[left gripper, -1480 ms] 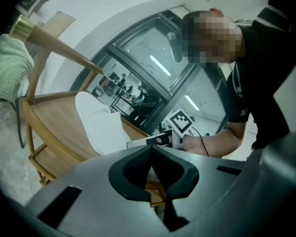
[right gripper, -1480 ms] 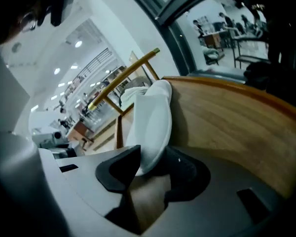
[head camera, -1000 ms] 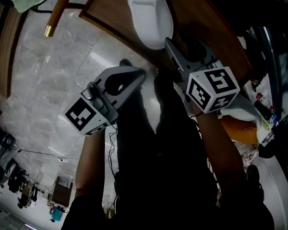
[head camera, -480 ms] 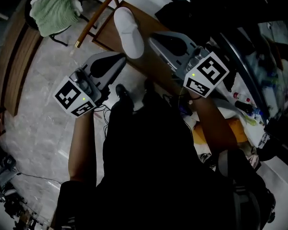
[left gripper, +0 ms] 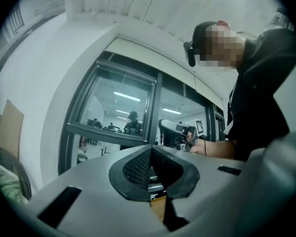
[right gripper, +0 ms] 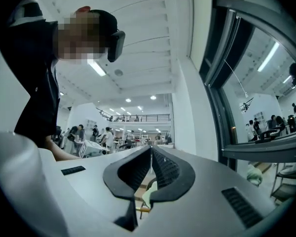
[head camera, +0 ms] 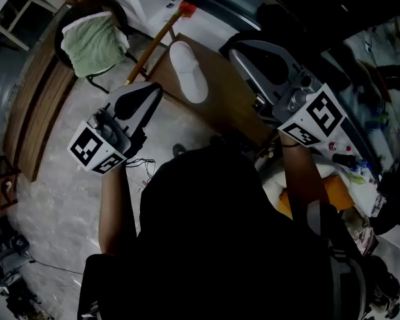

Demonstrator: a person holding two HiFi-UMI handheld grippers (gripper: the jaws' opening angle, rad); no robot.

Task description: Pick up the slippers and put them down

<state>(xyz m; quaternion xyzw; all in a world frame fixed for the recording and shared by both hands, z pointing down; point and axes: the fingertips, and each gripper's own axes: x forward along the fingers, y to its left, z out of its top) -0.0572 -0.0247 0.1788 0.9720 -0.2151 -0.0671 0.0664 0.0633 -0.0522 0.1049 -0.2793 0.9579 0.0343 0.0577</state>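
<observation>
One white slipper (head camera: 188, 72) lies on the brown wooden table (head camera: 233, 109), sole side down, in the head view. My left gripper (head camera: 155, 91) is raised to the left of it, off the table's edge, jaws shut and empty. My right gripper (head camera: 235, 45) hovers to the right of the slipper, also shut with nothing in it. Neither touches the slipper. In the left gripper view the left gripper (left gripper: 151, 154) points level at a glass wall; the right gripper (right gripper: 151, 154) points level into a hall. No second slipper shows.
A chair draped with a green towel (head camera: 90, 42) stands at the back left. A wooden stick with an orange tip (head camera: 157, 42) leans by the table's corner. Bottles and an orange item (head camera: 333, 192) crowd the right. My dark body fills the lower middle.
Both grippers have risen and drawn away from the white slipper, which stays on the table and now looks smaller and farther off. More of the room shows around it.
</observation>
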